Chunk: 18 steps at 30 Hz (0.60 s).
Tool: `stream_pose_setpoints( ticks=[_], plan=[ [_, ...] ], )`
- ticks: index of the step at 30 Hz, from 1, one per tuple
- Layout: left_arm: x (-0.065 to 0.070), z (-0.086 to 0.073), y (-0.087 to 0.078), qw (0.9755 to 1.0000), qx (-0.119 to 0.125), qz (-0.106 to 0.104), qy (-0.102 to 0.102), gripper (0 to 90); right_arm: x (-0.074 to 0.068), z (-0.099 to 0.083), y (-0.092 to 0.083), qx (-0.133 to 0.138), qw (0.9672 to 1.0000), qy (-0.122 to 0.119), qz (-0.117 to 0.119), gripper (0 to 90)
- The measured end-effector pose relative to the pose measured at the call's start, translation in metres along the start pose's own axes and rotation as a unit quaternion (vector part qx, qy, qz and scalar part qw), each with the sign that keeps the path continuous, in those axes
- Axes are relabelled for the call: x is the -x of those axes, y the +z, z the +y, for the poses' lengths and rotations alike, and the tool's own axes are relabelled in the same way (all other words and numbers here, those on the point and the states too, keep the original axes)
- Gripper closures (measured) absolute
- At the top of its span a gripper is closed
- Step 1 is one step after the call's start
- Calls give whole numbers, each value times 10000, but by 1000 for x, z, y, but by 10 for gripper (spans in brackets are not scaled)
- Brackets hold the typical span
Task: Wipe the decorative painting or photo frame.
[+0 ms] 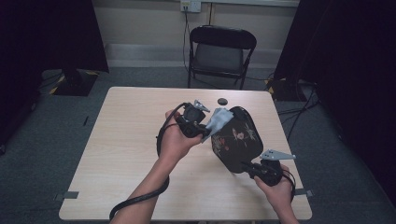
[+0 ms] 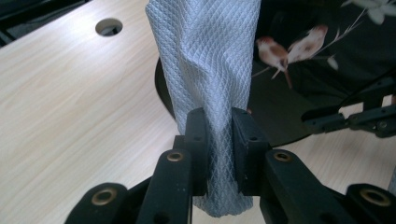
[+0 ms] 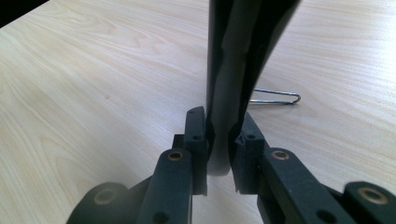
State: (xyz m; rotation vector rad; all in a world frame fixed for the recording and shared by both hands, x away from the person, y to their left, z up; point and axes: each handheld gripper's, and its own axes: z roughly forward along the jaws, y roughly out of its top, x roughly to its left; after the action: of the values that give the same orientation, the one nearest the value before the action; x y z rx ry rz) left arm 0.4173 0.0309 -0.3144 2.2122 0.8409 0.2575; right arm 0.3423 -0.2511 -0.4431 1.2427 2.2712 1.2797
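Your left gripper point(image 2: 218, 140) pinches the grey cloth point(image 2: 210, 70) tight so it can wipe. Your right gripper point(image 3: 218, 140) squeezes the black tray point(image 1: 236, 137) by its rim, tilting it up off the table point(image 1: 130, 140).

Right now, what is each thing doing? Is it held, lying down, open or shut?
Left gripper: shut on the grey cloth.
Grey cloth: pinched, bunched up, next to the tray's face.
Right gripper: shut on the tray's rim.
Black tray: held tilted up above the table, bird picture facing the cloth.
Table: bare light wood with a round hole near the far edge.
Folding chair: unfolded, nobody on it.
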Motion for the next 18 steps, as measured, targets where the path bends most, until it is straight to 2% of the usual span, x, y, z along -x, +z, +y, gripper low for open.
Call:
stream_pose_setpoints(
  ticks=[7, 18],
  plan=[
    [2, -1, 17, 9999, -87, -61, -23, 783, 0, 0, 0, -1, 10000, -2, 3, 790],
    [4, -25, 44, 9994, -315, -138, -24, 783, 0, 0, 0, 3, 10000, 1, 5, 790]
  ],
)
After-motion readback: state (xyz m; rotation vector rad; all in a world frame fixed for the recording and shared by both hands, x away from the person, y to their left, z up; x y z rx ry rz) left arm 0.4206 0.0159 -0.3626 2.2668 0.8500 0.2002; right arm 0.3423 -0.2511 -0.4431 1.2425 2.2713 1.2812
